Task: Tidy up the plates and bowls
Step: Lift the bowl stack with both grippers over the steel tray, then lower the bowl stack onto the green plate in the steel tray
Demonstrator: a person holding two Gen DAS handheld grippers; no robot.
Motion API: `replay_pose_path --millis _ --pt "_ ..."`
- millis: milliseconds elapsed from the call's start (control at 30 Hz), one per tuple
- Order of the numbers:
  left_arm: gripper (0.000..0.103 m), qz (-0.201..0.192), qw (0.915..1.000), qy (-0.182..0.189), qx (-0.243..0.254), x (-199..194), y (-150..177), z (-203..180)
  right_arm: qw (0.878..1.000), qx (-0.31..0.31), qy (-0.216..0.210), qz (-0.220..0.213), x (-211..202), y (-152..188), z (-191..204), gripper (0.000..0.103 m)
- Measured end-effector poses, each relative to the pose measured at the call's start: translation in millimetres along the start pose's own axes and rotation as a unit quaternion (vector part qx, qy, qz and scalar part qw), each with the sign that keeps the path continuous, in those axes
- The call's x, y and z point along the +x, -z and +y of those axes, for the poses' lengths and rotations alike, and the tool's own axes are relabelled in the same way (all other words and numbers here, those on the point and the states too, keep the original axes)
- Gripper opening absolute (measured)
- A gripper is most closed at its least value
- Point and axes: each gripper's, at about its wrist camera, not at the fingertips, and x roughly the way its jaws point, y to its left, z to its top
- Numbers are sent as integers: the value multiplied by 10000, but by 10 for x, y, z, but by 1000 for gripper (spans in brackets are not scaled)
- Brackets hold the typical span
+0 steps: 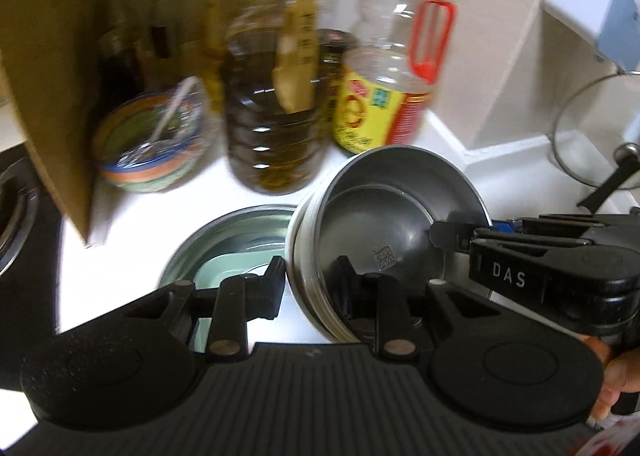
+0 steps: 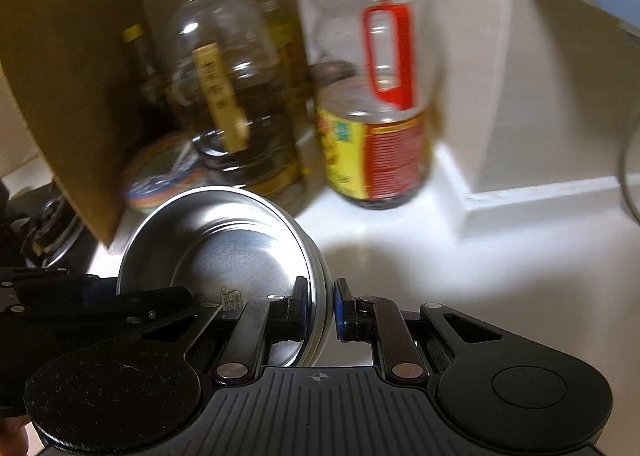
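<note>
Steel bowls (image 1: 384, 223) nested and tilted above the white counter (image 2: 400, 256), rim between both grippers' fingers, left gripper (image 1: 310, 284) and right gripper (image 2: 320, 308) each closed on opposite edges.

A stack of bowls (image 1: 384, 223) was held tilted above the bench (image 1: 132, 215), with the left hand-held gripper (image 1: 312, 288) astride its near-left rim and the right hand-held gripper (image 2: 320, 310) astride its right rim. Below and to the left of the stack, a plate (image 1: 224, 232) lay on the bench. Behind stood an oil jug (image 1: 272, 103), with a labelled bottle (image 1: 392, 67) to its right, a jar (image 1: 334, 55) between them, and a foil-covered bowl (image 1: 152, 143) to its left. A board (image 1: 48, 55) stood leftmost; a pot lid (image 1: 592, 127) leaned far right.
</note>
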Motion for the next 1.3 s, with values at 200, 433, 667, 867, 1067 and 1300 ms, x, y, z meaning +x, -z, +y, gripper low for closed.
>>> replay_pose_path --millis 200,433,667,867,1067,1300 --pt "23 93 9995 -200 -237 -48 111 268 9993 -212 -224 203 171 27 267 13" --pt "23 221 9989 -263 -331 -4 194 429 9984 -297 -294 382 296 69 427 13" --pt "23 349 9984 -239 -368 89 217 503 9979 -258 -259 526 411 111 480 13" --pt "23 474 9981 -160 -369 171 227 557 9972 -226 -191 680 507 122 498 13" --pt "23 510 9980 -70 -354 205 210 606 9969 -220 -126 744 539 91 523 13" --pt "24 494 9982 114 -312 223 203 650 9965 -151 -78 822 572 64 529 14"
